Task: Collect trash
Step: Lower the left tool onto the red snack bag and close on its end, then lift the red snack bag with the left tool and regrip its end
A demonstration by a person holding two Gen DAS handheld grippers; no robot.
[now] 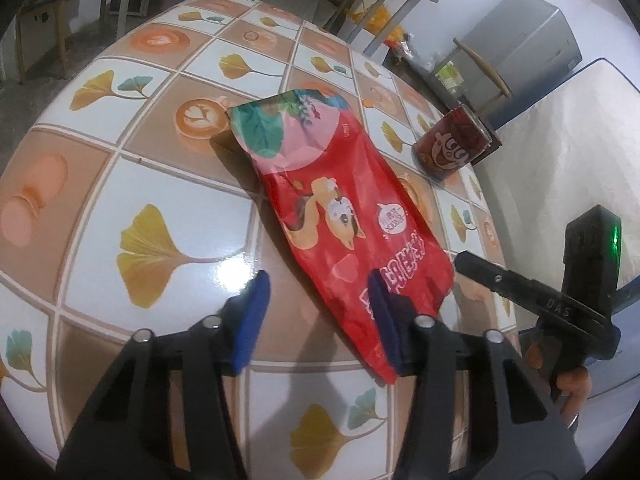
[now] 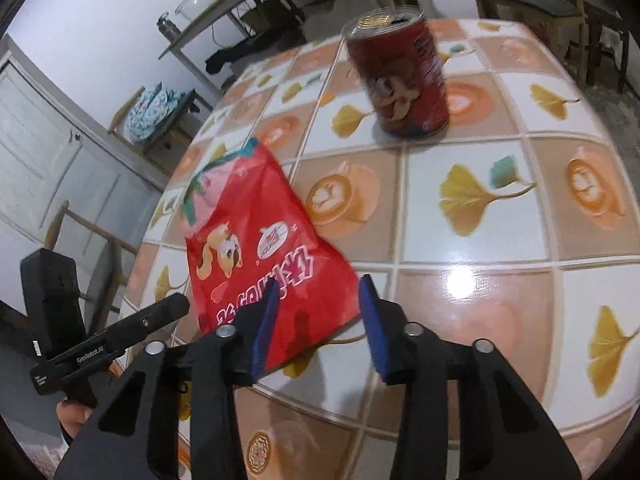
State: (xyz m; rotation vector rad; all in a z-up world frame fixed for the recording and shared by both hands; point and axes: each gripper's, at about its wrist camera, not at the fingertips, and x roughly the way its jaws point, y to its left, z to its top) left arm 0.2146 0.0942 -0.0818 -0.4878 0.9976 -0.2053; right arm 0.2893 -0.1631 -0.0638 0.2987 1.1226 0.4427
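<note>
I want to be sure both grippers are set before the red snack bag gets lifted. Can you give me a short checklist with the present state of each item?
1. Red snack bag lies flat on the tiled table, nothing on top of it: ok.
2. Left gripper straddles the bag's near corner, one pad on the bag, the other over bare table: ok.
3. Right gripper has the bag's other near corner between its fingers: ok.
4. Pads pressing firmly on the bag: cannot tell; gaps still show in both wrist views.
5. Red can stands upright, clear of the bag and both grippers: ok.
6. Bin for the trash in view: not ok, none visible.
</note>
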